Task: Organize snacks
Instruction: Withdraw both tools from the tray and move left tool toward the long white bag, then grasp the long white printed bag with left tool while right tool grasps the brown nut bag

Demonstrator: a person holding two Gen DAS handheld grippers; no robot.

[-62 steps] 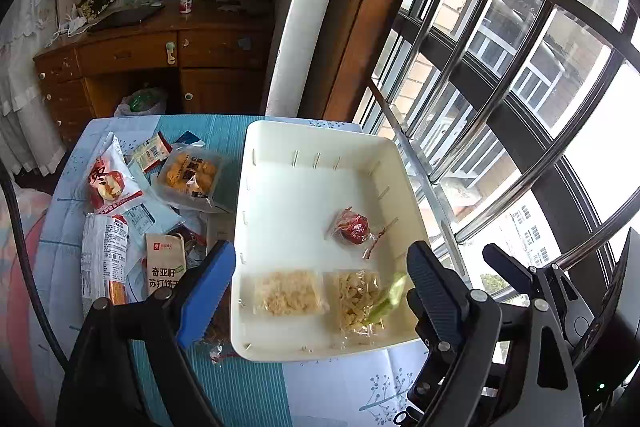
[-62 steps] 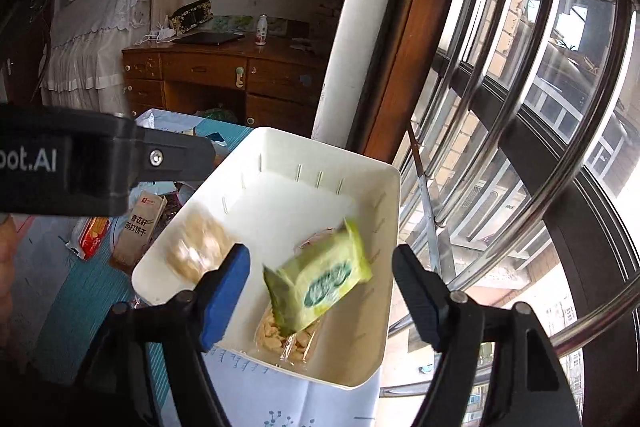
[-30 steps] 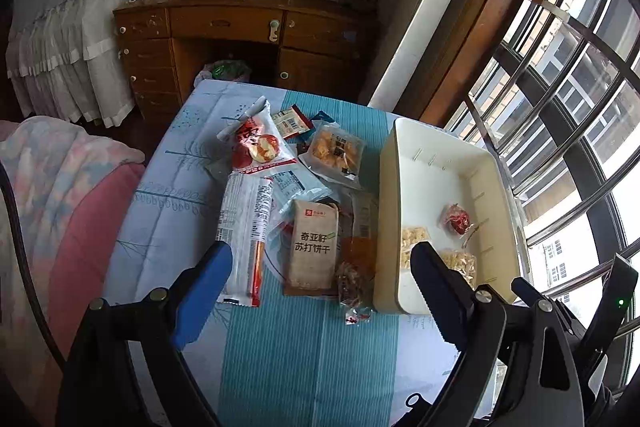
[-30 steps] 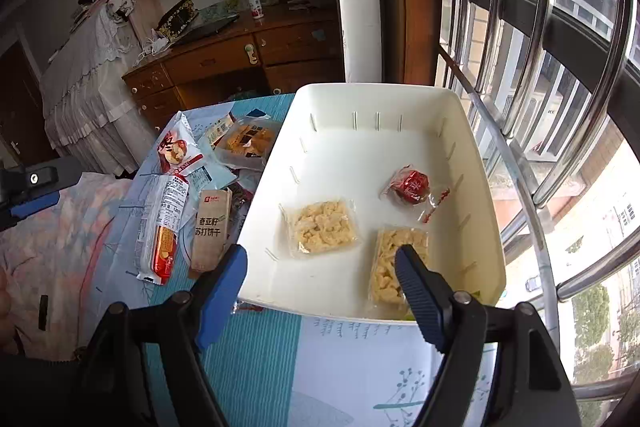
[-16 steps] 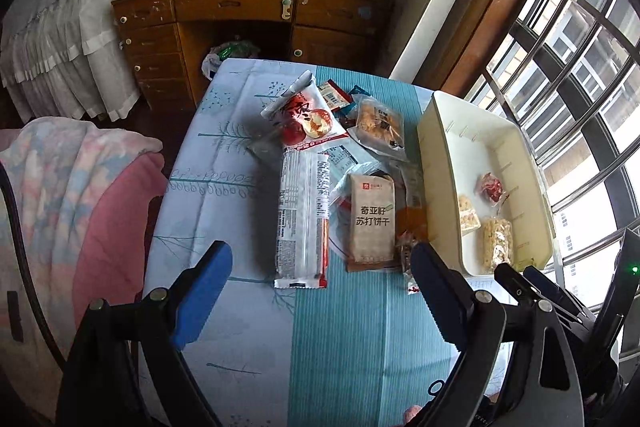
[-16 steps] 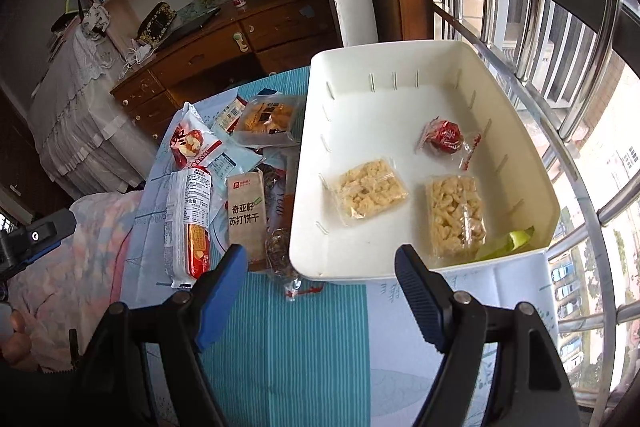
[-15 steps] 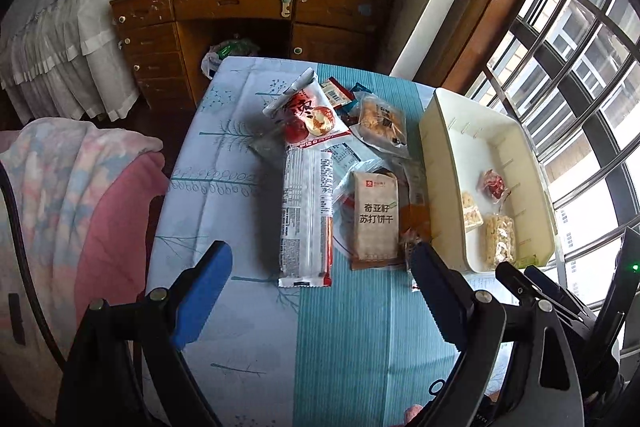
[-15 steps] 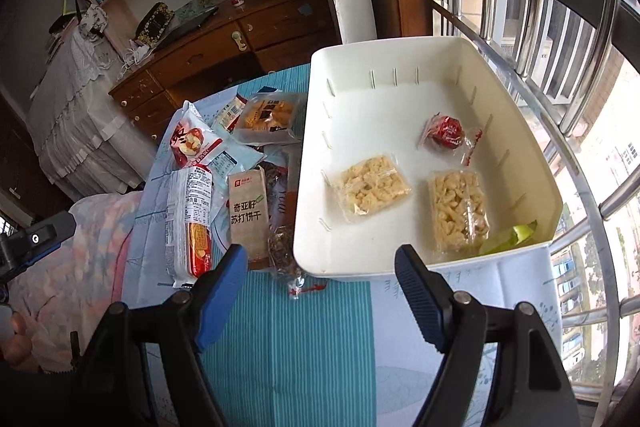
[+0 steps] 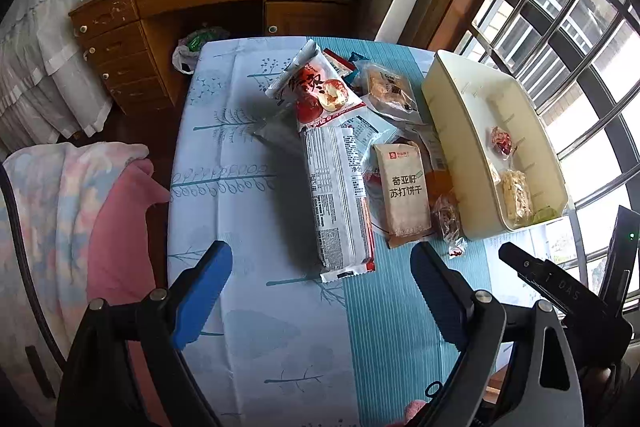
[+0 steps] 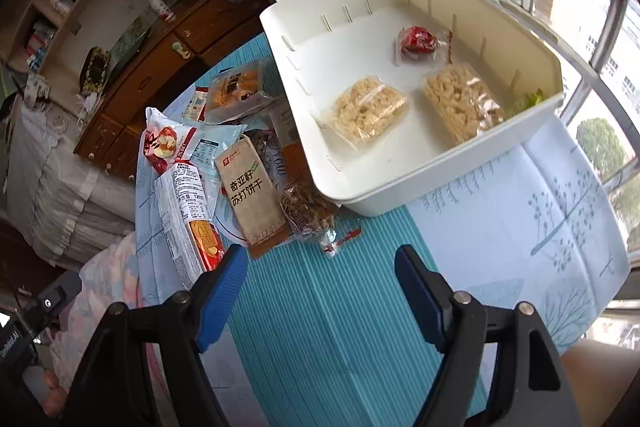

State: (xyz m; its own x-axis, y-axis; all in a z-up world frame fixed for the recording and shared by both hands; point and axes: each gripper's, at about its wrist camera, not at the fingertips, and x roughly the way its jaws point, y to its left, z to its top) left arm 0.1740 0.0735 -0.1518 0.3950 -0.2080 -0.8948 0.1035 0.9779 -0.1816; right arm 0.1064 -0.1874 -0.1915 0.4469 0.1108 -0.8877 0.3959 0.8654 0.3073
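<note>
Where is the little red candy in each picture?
Left wrist: the red candy lies at right of centre, inside the white bin, toward its window side.
Right wrist: the red candy lies at upper right, inside the white bin, beyond two clear packs.
Shared landmark: the brown cracker pack beside the bin.
</note>
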